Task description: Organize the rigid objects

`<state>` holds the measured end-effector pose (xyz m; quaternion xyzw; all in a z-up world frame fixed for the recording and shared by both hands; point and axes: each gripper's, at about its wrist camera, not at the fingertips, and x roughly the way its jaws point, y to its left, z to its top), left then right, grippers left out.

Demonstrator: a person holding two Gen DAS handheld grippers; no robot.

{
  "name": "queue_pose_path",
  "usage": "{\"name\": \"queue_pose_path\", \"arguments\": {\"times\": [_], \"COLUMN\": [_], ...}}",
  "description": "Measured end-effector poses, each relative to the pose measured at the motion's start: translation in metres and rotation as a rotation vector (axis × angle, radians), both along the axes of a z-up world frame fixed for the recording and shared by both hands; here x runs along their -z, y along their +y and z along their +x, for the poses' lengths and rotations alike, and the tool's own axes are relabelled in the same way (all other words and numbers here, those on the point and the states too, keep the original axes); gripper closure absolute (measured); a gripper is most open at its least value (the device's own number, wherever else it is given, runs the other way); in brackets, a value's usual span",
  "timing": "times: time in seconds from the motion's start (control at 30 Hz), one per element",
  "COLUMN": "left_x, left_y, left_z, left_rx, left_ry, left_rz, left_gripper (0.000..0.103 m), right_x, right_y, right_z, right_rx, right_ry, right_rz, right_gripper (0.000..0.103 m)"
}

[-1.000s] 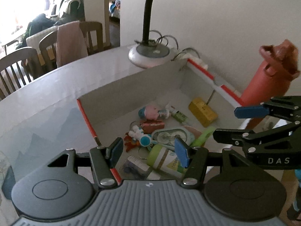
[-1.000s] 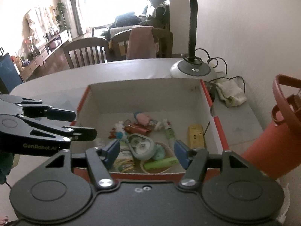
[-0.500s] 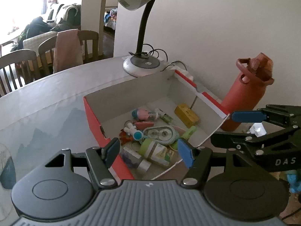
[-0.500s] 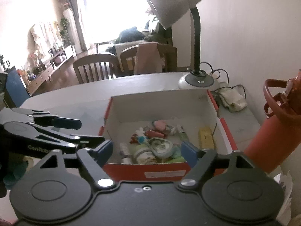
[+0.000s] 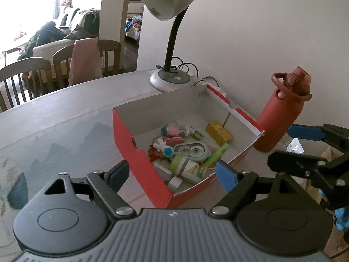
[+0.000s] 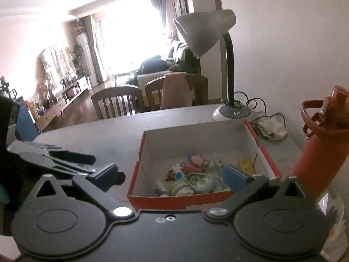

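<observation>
A red cardboard box [image 5: 139,159] with a white inside stands on the table and holds several small items: a yellow block [image 5: 218,132], a green-capped bottle [image 5: 187,168], a white tape dispenser [image 5: 192,150] and a pink figure [image 5: 172,129]. My left gripper [image 5: 172,176] hovers back from the box's near corner, its jaws opening with nothing between the pads. My right gripper [image 6: 171,174] hangs before the box's [image 6: 174,198] front wall, jaws also opening and empty. Each gripper appears in the other's view: the right gripper [image 5: 290,146] and the left gripper [image 6: 72,159].
A red water bottle [image 5: 281,113] stands right of the box near the wall. A desk lamp [image 5: 170,79] with cables sits behind the box, and a crumpled cloth [image 6: 271,130] lies beside it. Wooden chairs [image 6: 115,102] line the table's far edge.
Both grippers have drawn back and risen from over the box, which now looks smaller and farther. Both pairs of jaws have spread wider. Nothing was picked up.
</observation>
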<state>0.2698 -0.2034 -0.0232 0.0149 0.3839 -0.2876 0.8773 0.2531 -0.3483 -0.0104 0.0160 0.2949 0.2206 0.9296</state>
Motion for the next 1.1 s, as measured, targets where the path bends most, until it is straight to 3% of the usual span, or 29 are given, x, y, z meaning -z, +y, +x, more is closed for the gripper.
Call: {"name": "queue_pose_path", "arguments": {"times": [0.2, 1.1], "left_x": [0.001, 0.002], "left_y": [0.006, -0.005], "left_z": [-0.008, -0.036], "left_rx": [0.010, 0.104], "left_ry": [-0.002, -0.075], "left_rz": [-0.003, 0.003], "left_gripper": [0.003, 0.003], "right_x": [0.000, 0.009], "right_y": [-0.001, -0.012], "right_z": [-0.010, -0.040], "right_rx": [0.038, 0.112], "right_ry": [-0.017, 0.040], "right_rz": [0.017, 0.062], "right_gripper": [0.001, 0.001]}}
